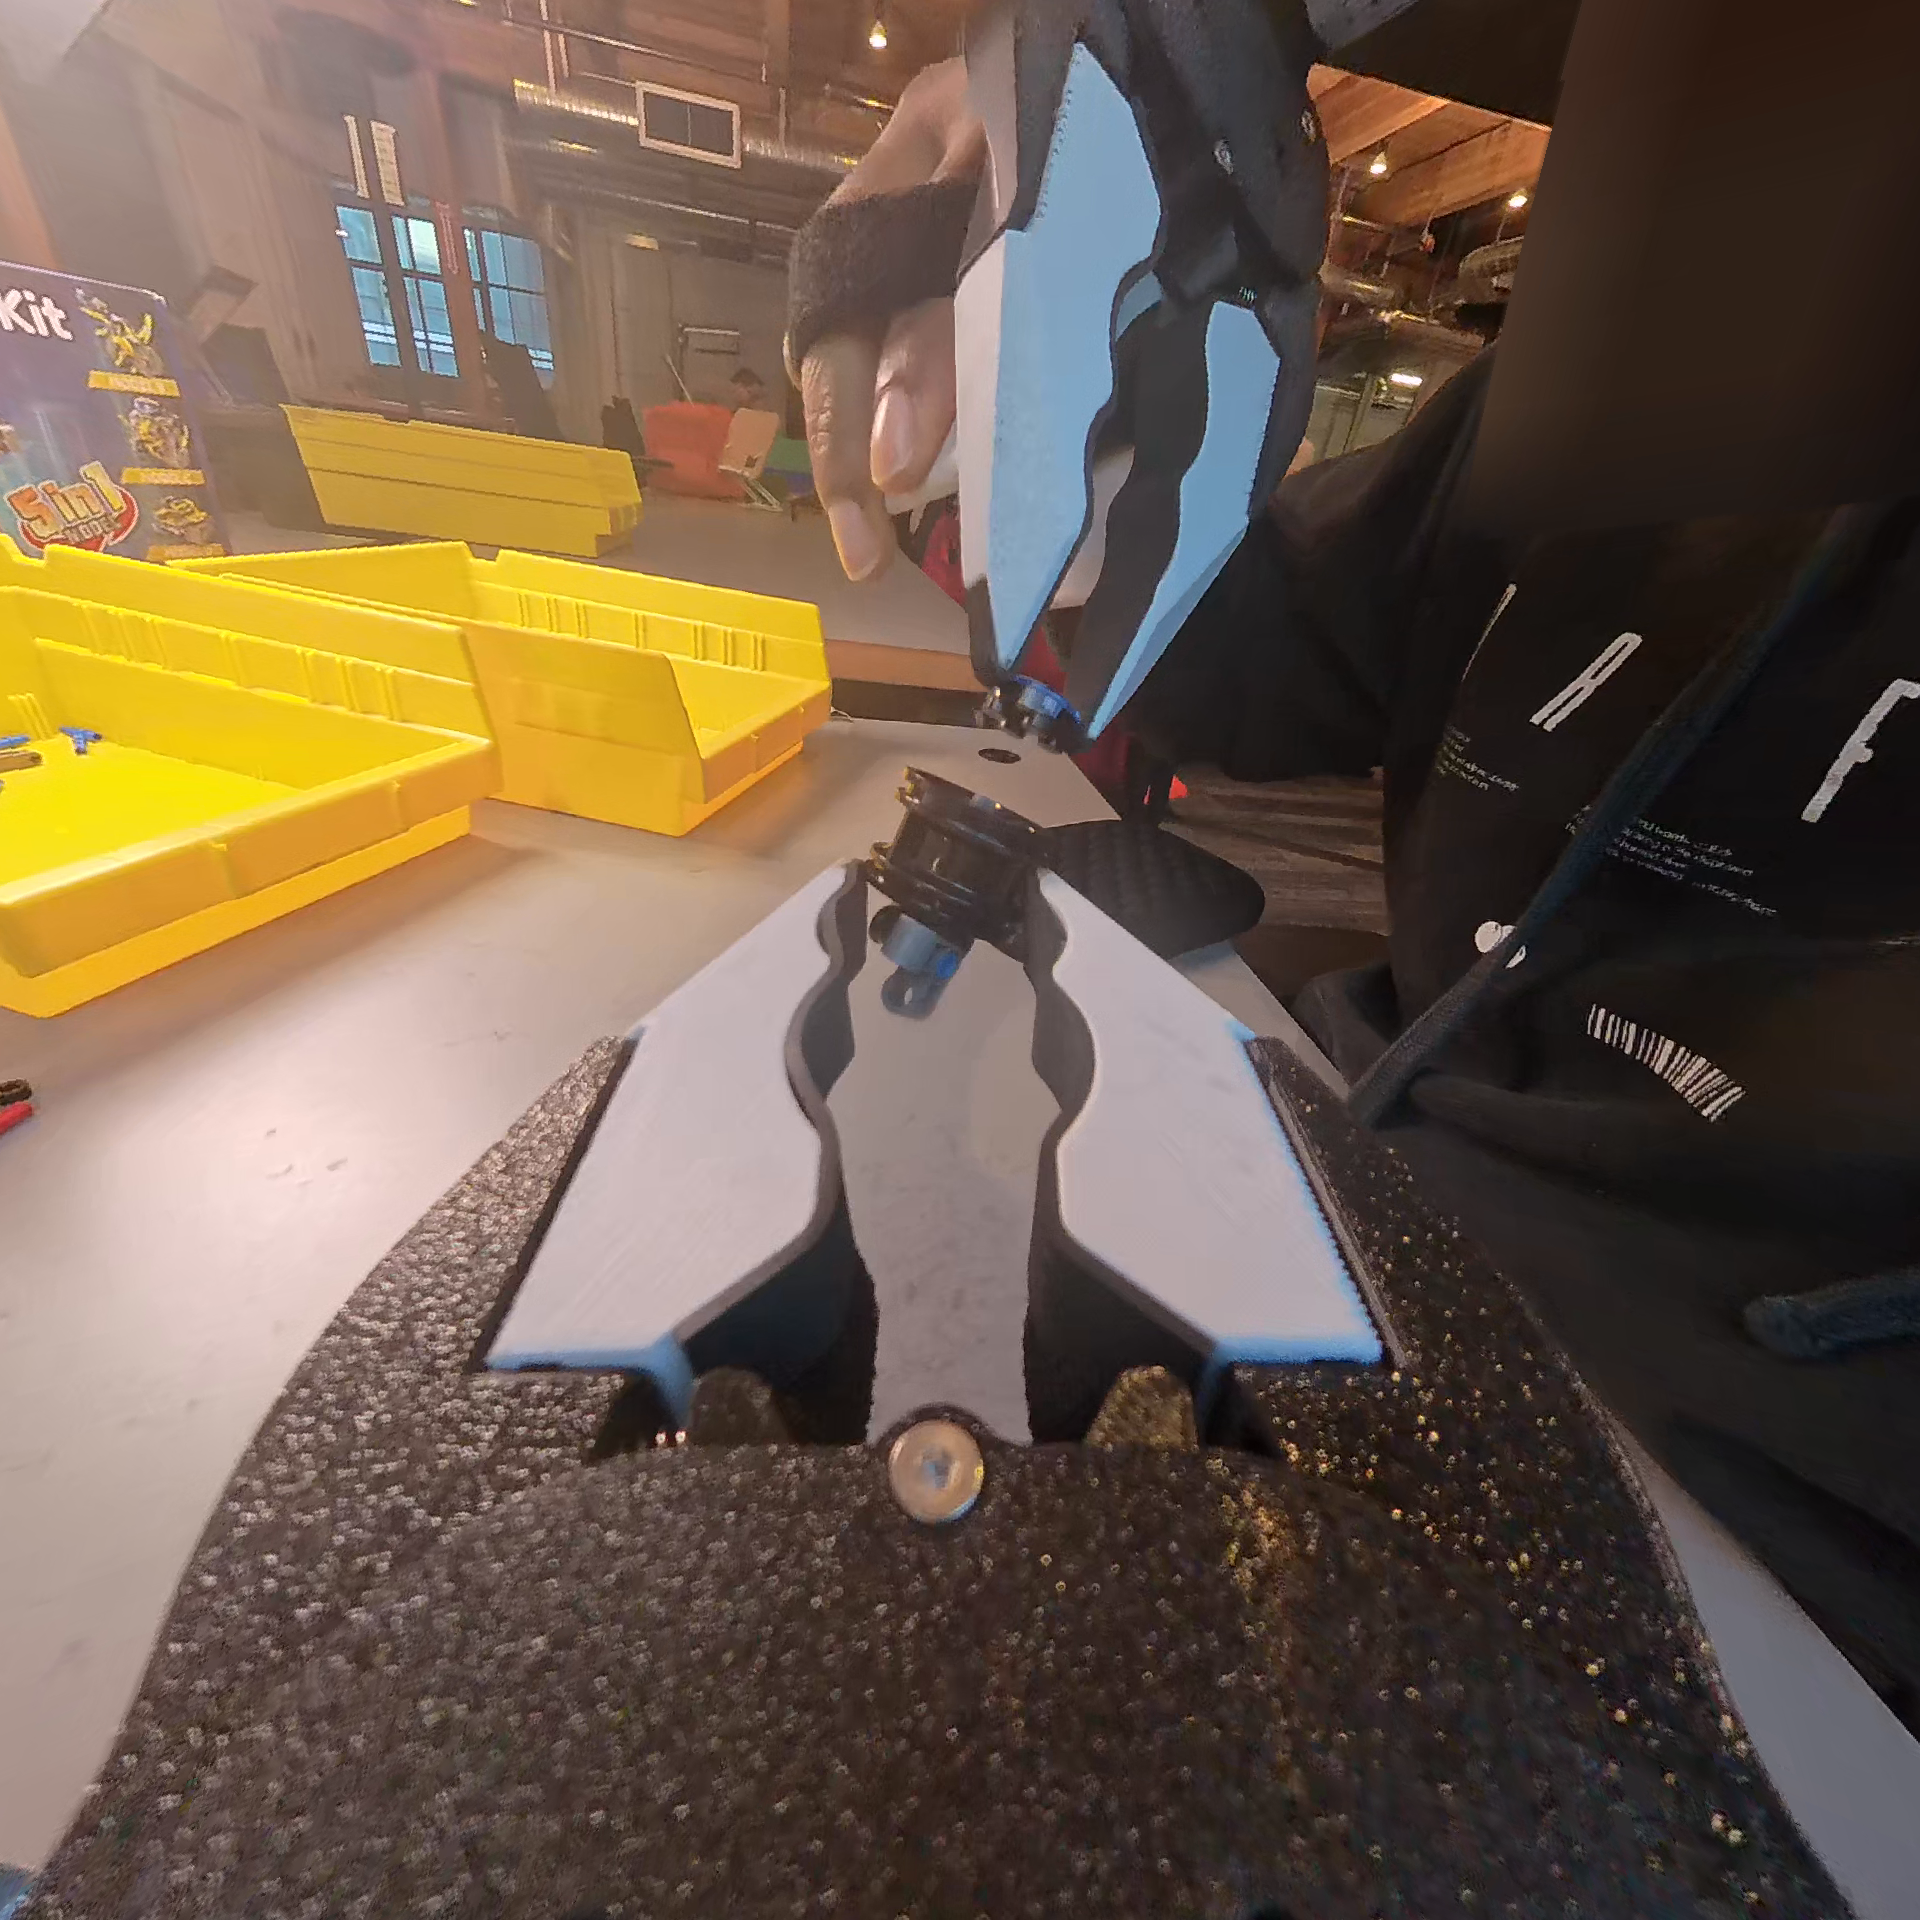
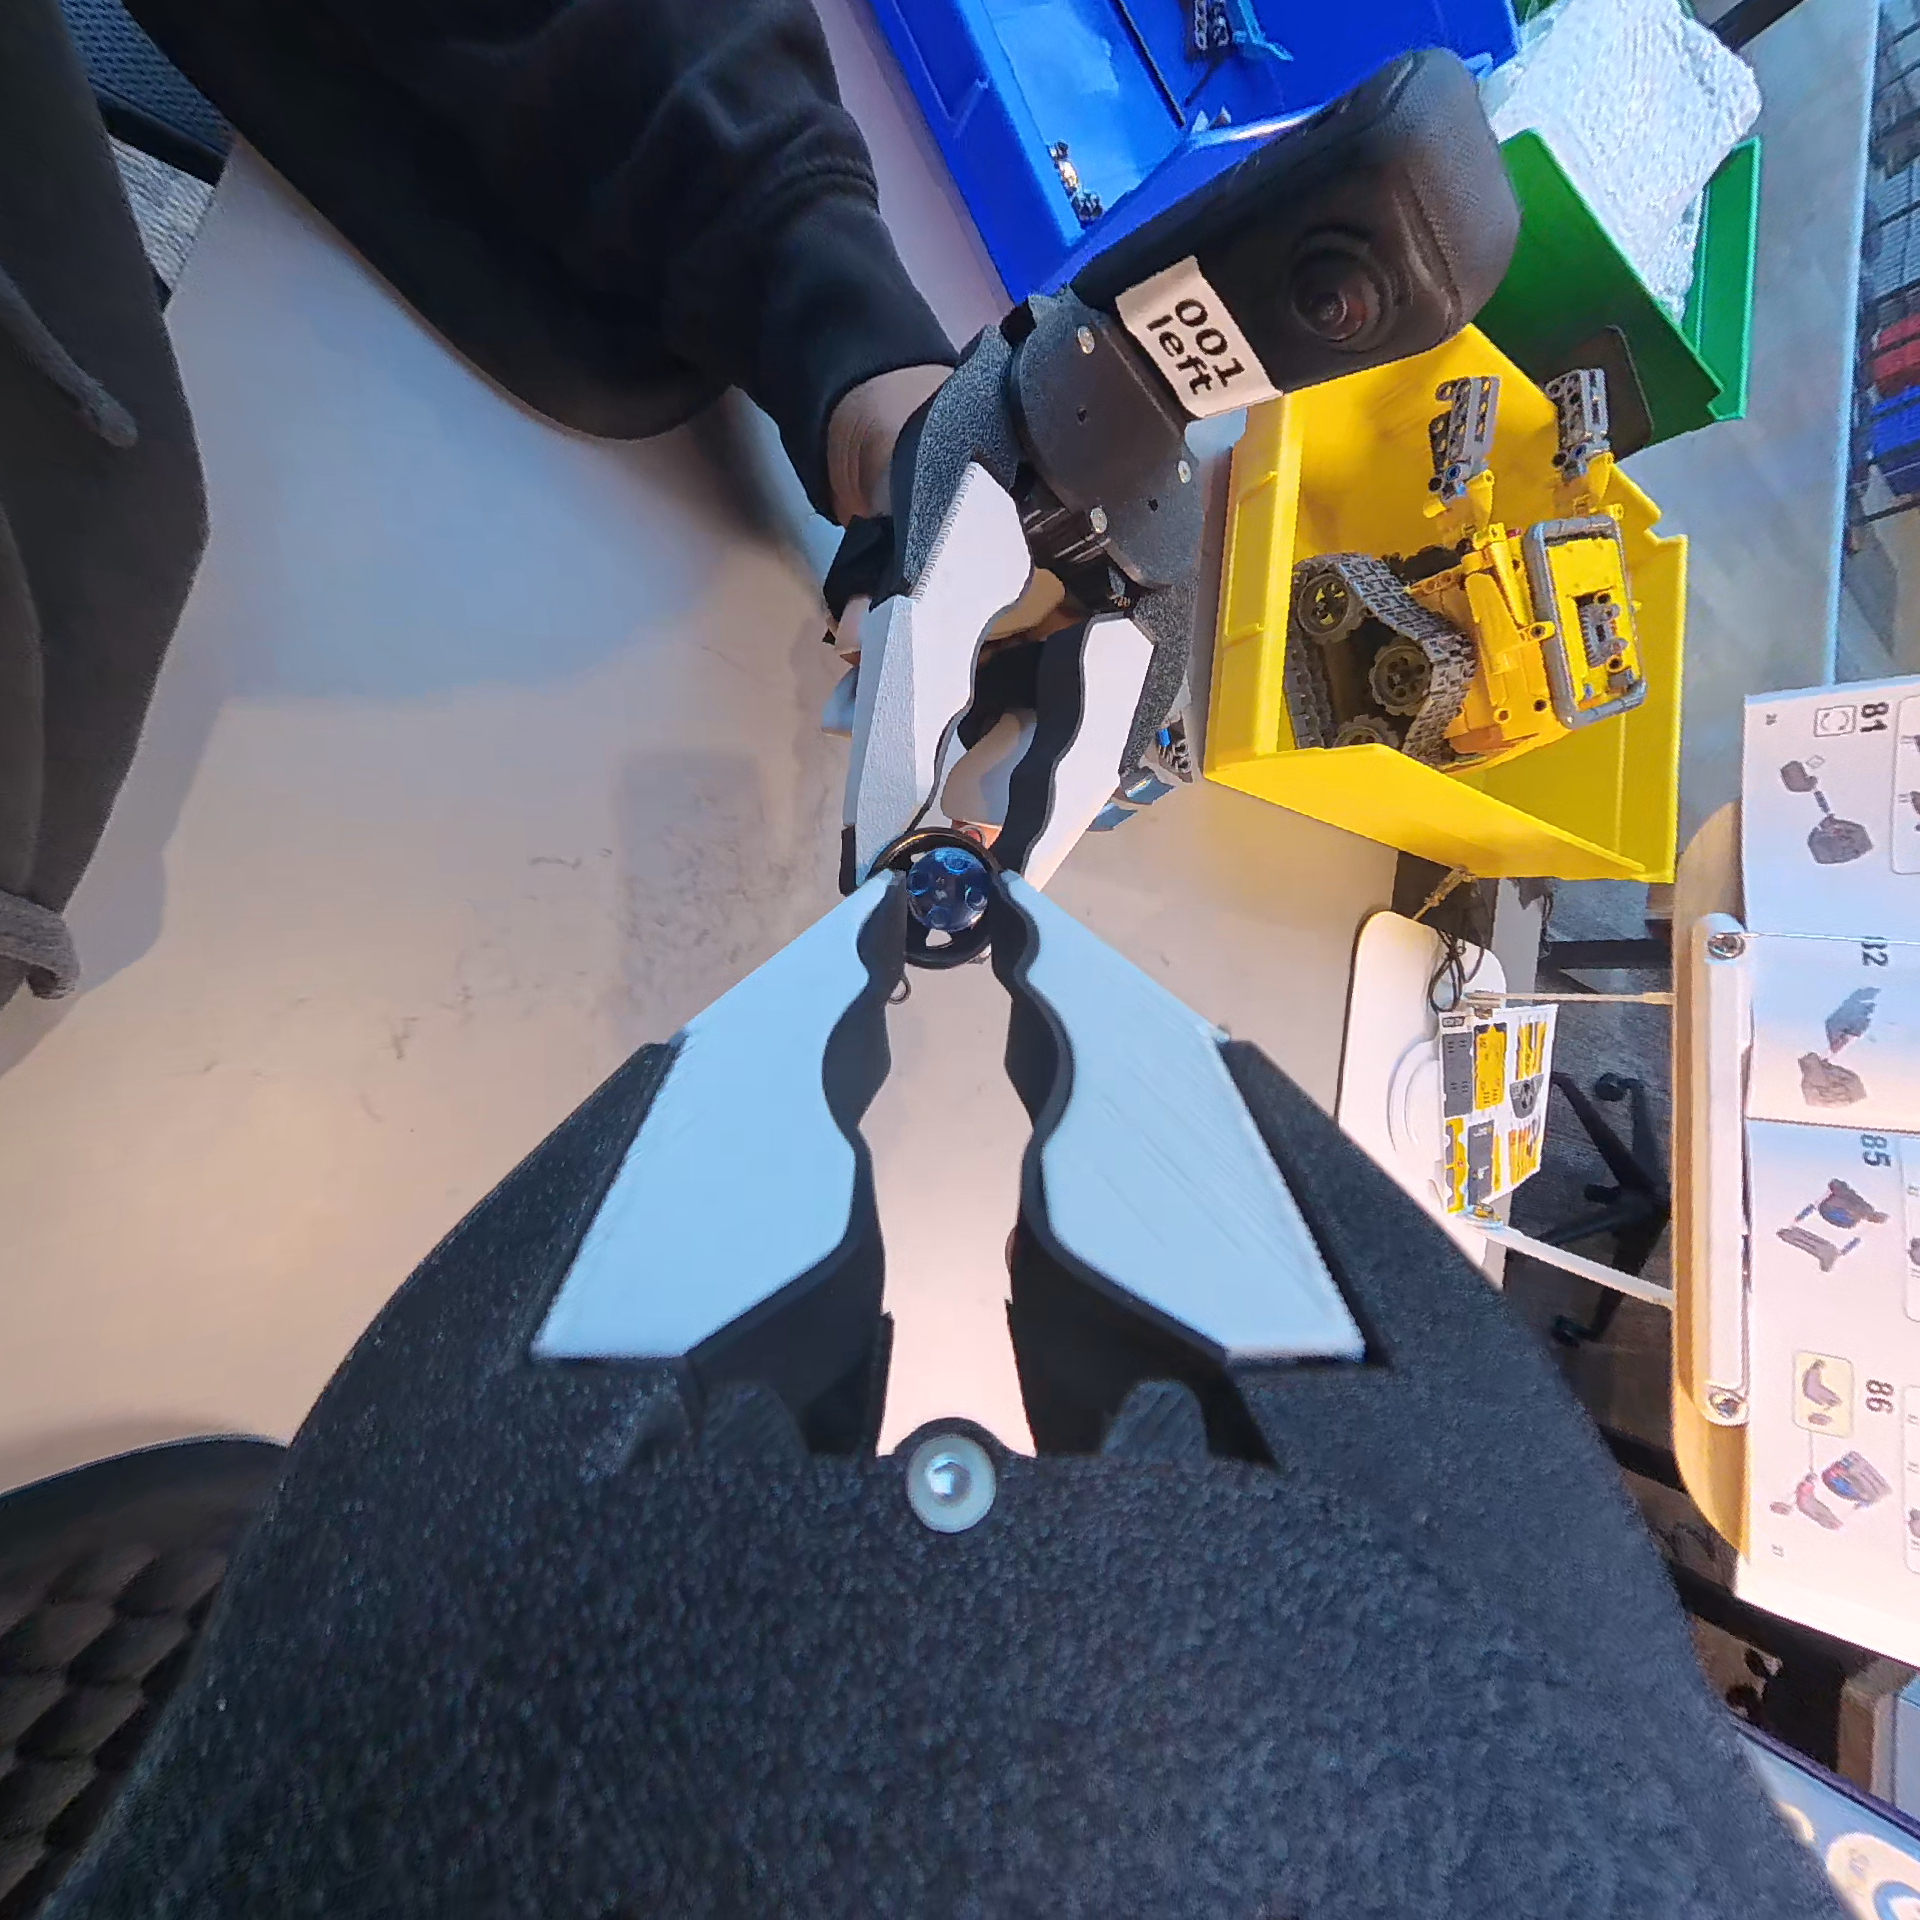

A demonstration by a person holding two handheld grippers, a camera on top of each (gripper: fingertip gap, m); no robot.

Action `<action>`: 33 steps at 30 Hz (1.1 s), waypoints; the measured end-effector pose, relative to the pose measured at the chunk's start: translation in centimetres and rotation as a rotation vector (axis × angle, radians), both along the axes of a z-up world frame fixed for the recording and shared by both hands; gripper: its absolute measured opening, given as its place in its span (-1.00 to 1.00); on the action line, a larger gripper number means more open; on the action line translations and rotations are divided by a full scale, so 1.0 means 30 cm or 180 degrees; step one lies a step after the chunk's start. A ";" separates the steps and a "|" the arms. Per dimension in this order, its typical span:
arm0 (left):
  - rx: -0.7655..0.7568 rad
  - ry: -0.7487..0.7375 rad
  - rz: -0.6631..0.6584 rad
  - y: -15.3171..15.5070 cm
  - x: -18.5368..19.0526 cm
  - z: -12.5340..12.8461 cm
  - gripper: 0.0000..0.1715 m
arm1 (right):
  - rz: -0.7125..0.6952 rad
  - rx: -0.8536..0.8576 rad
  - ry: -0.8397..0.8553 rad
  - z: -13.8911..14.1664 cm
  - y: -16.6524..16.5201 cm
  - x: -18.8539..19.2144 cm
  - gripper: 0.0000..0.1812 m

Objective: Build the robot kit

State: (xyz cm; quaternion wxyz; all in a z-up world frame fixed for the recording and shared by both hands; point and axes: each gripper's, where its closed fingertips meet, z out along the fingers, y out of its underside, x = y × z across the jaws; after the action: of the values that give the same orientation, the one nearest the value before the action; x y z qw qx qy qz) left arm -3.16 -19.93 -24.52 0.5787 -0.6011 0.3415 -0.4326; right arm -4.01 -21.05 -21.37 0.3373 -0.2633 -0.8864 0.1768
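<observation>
Above the table's (image 1: 260, 1195) near edge, the left gripper (image 1: 951, 883) clamps a small black wheel (image 1: 951, 852) by its rim while the right gripper (image 1: 1029, 717) pinches a blue-and-black hub piece (image 1: 1023, 701) just over it (both look light, stiff, smooth plastic, best gripped across their rims).

Yellow bins (image 1: 644, 717) glossy plastic; table (image 1: 260, 1195) smooth matt; tongs' mount (image 2: 935, 1714) rough, grainy black

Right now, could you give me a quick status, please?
Left claw shut on black wheel piece. Right claw shut on small blue-and-black part, apart, just above. Yellow bins beside, not between.
</observation>
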 end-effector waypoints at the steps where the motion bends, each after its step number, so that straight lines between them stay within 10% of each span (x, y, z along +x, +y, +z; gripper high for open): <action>1: 0.0005 0.0001 -0.0004 -0.001 0.000 0.000 -0.66 | 0.0011 0.0000 0.0006 0.004 -0.004 0.001 -0.83; 33: 0.0103 -0.0083 0.0001 -0.014 -0.012 0.034 -0.66 | -0.0038 -0.0039 -0.0048 -0.017 -0.008 -0.023 -0.83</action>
State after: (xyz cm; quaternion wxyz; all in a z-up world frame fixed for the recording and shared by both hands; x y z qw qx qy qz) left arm -3.51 -20.35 -23.51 0.5928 -0.5860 0.3408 -0.4348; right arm -4.71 -21.28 -21.90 0.3300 -0.2720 -0.8862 0.1782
